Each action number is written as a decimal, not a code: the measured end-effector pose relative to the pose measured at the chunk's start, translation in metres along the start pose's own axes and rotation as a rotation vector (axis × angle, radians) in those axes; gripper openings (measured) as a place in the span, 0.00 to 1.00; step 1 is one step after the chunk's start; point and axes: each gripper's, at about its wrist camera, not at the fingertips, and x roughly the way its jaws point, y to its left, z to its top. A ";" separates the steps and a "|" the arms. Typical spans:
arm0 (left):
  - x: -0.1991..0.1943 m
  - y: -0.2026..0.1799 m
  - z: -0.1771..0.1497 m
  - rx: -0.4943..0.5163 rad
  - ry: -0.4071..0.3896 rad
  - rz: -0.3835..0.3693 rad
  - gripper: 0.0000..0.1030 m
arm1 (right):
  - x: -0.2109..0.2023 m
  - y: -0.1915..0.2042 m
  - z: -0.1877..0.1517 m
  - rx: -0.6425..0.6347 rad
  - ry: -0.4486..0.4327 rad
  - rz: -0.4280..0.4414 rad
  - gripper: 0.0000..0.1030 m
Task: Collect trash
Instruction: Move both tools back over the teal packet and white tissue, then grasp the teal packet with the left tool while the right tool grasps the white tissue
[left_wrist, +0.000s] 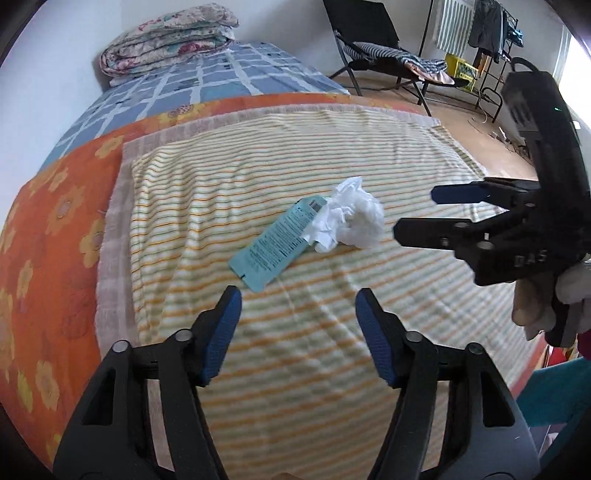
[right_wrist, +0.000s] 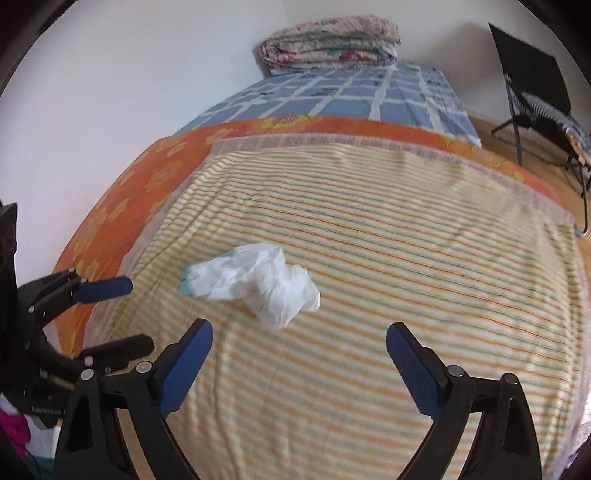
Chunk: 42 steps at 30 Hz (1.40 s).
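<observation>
Striped towel (left_wrist: 369, 155), mid-bed: crumpled tissue (left_wrist: 351, 218) lying on the far end of a blue packet (left_wrist: 273, 243); my left gripper (left_wrist: 297, 306) open, empty, just near of the packet; my right gripper (right_wrist: 299, 339) open wide, empty, near the tissue; best to pinch the tissue at its bulk, and catch the flat packet by an edge.

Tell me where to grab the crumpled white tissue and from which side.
Grip the crumpled white tissue across its bulky, raised end, coming down from above with the open right gripper. That lump stands off the striped towel, while its other end lies on the teal packet, so pinching there likely lifts only the tissue.
</observation>
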 end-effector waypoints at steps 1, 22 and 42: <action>0.004 0.001 0.002 0.006 0.003 0.001 0.62 | 0.007 -0.003 0.002 0.012 0.005 0.008 0.91; 0.070 -0.008 0.042 0.181 0.080 0.049 0.62 | 0.033 -0.028 0.016 0.103 0.004 0.143 0.19; 0.069 0.004 0.040 -0.003 0.054 0.021 0.05 | 0.041 -0.029 0.012 0.152 0.015 0.230 0.17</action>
